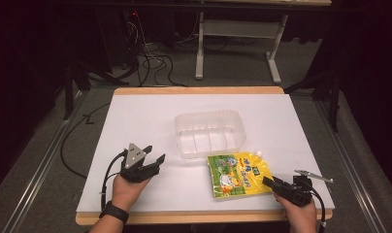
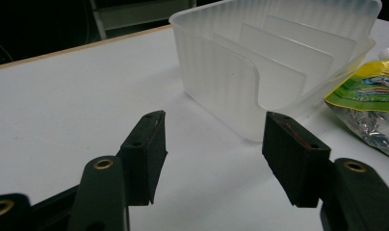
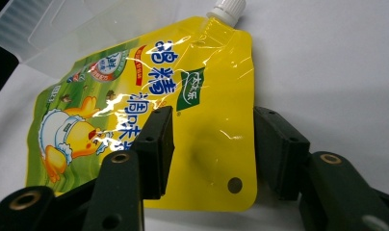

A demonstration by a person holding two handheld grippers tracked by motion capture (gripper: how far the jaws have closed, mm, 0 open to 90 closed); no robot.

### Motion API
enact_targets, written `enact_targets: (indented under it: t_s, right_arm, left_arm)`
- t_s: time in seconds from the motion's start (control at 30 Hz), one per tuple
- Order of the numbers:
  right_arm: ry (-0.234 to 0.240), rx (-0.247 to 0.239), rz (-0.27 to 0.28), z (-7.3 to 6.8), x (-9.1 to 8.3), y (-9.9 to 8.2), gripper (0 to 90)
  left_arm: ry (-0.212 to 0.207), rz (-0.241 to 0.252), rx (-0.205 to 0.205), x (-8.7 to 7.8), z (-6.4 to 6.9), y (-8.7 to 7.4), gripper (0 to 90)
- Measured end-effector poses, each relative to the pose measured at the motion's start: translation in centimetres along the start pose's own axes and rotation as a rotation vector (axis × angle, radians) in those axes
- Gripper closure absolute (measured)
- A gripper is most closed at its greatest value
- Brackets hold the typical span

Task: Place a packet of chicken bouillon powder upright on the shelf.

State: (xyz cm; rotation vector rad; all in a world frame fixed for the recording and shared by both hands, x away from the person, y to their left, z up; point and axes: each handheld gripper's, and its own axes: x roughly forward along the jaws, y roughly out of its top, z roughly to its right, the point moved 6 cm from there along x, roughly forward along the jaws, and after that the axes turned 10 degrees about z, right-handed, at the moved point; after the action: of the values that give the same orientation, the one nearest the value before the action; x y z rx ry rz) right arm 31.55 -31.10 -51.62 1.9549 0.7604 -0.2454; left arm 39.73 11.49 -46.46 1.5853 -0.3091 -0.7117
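Observation:
A yellow spouted pouch [image 1: 237, 174] printed with a cartoon duck lies flat on the white board, just in front of a clear plastic container [image 1: 209, 133] with dividers inside. My right gripper [image 1: 268, 181] is at the pouch's near right corner. In the right gripper view it [image 3: 216, 142] stands open, one jaw over the pouch [image 3: 202, 86] and the other beyond its edge, with the white cap at the top. My left gripper [image 1: 154, 153] is open on the bare board, left of the container. In the left gripper view it [image 2: 212, 149] points at the container [image 2: 279, 57], with the pouch [image 2: 370, 96] at the right.
The white board [image 1: 136, 116] covers a wooden table whose edge [image 1: 199, 90] shows at the back. Behind it are a second table's white legs [image 1: 200, 48] and cables on the floor [image 1: 155, 63]. Bare board lies to the left and behind the container.

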Motion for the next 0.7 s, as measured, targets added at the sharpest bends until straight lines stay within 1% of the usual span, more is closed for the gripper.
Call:
enact_targets:
  t_s: [0.03,0.13,0.23,0.33,0.4,0.43,0.47,0.5,0.53,0.57,0.6,0.63,0.67,0.7]
  right_arm:
    - [0.000,0.000,0.000,0.0,0.0,0.0,52.2]
    - [0.027,0.048,0.002,0.1,0.0,0.0,54.4]
    - [0.058,0.060,0.043,-0.2,-0.4,0.4,59.8]
    - [0.077,0.048,0.064,-0.6,-0.6,0.7,62.1]
    - [0.097,0.026,0.082,-1.1,-0.6,0.9,64.3]
    - [0.107,0.008,0.083,-1.5,-0.6,0.9,64.7]
    - [0.107,0.005,0.080,-1.7,-0.5,0.9,64.9]
    - [0.102,-0.013,0.062,-1.8,-0.3,0.7,67.0]
    - [0.102,-0.013,0.062,-1.8,-0.3,0.7,67.0]
    - [0.098,-0.017,0.054,-1.8,-0.1,0.6,70.2]
    - [0.098,-0.017,0.054,-1.8,-0.1,0.6,70.2]
    - [0.097,-0.018,0.051,-1.8,0.0,0.6,72.6]
    - [0.092,-0.022,0.050,-1.8,0.0,0.7,81.3]
    - [0.092,-0.022,0.050,-1.8,0.0,0.7,81.3]
  left_arm:
    - [-0.001,-0.002,0.001,0.0,0.0,0.0,41.6]
    - [-0.003,-0.004,0.003,0.1,0.0,-0.1,41.6]
    - [-0.004,-0.008,0.009,0.2,0.0,-0.1,41.5]
    - [-0.004,-0.014,0.011,0.3,0.0,-0.2,41.5]
    - [-0.003,-0.017,0.015,0.3,0.0,-0.3,41.5]
    - [-0.002,-0.016,0.016,0.3,0.0,-0.3,41.5]
    - [-0.003,-0.016,0.018,0.3,0.1,-0.3,41.5]
    - [-0.003,-0.015,0.019,0.3,0.1,-0.2,41.5]
    - [-0.004,-0.014,0.020,0.2,0.1,-0.2,41.5]
    - [-0.004,-0.013,0.020,0.2,0.1,-0.2,41.5]
    - [-0.004,-0.013,0.022,0.2,0.1,-0.2,41.5]
    - [-0.002,-0.012,0.025,0.2,0.1,-0.2,41.5]
    - [-0.002,-0.011,0.027,0.1,0.2,-0.2,41.5]
    - [-0.003,-0.012,0.027,0.1,0.2,-0.2,41.5]
